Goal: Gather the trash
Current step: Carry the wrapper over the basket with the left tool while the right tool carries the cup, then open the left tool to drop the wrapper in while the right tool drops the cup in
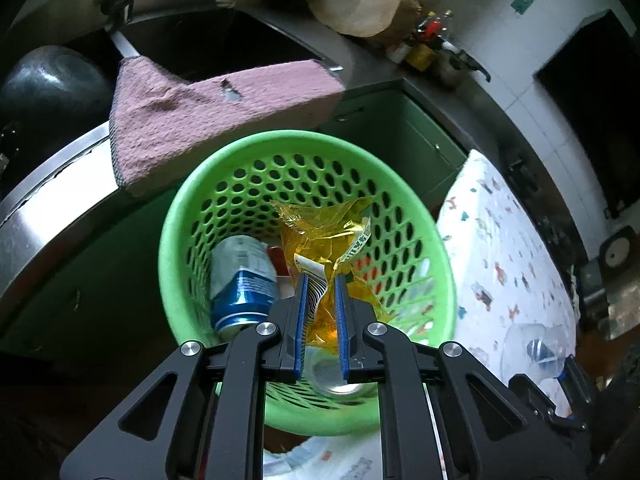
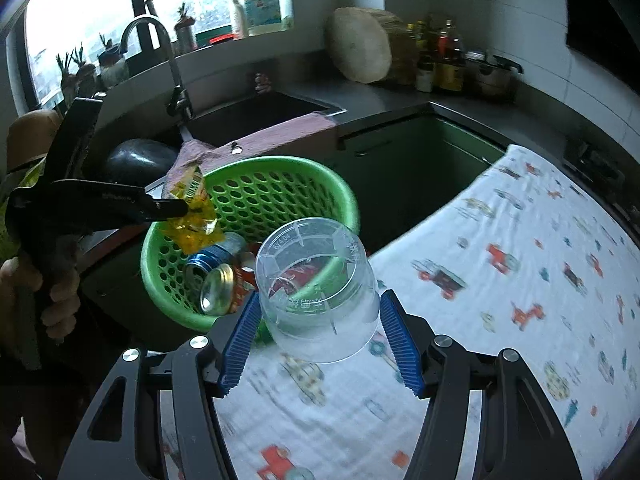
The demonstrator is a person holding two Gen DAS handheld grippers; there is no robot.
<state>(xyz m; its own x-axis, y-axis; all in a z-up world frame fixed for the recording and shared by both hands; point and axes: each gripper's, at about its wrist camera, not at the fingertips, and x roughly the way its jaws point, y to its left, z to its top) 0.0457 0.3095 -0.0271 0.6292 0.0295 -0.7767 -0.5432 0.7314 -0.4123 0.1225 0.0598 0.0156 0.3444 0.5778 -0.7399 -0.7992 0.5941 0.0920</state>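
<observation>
My left gripper (image 1: 321, 280) is shut on a crumpled yellow plastic wrapper (image 1: 320, 236) and holds it over the green perforated basket (image 1: 224, 172). A blue can (image 1: 242, 280) lies in the basket. In the right wrist view the left gripper (image 2: 182, 207) holds the wrapper (image 2: 192, 216) above the basket's (image 2: 256, 168) left rim, with a blue can (image 2: 212, 254) and a silver-ended red can (image 2: 224, 288) inside. My right gripper (image 2: 318, 320) is shut on a clear plastic cup (image 2: 316, 288), held on its side above the table's edge beside the basket.
A patterned white cloth (image 2: 500, 280) covers the table at right. A pink towel (image 1: 208, 116) hangs over the sink's edge (image 2: 280, 104) behind the basket. A faucet (image 2: 160, 52), a round chopping block (image 2: 360, 44) and bottles (image 2: 440, 60) stand on the counter. Green cabinets (image 2: 420, 160) lie below.
</observation>
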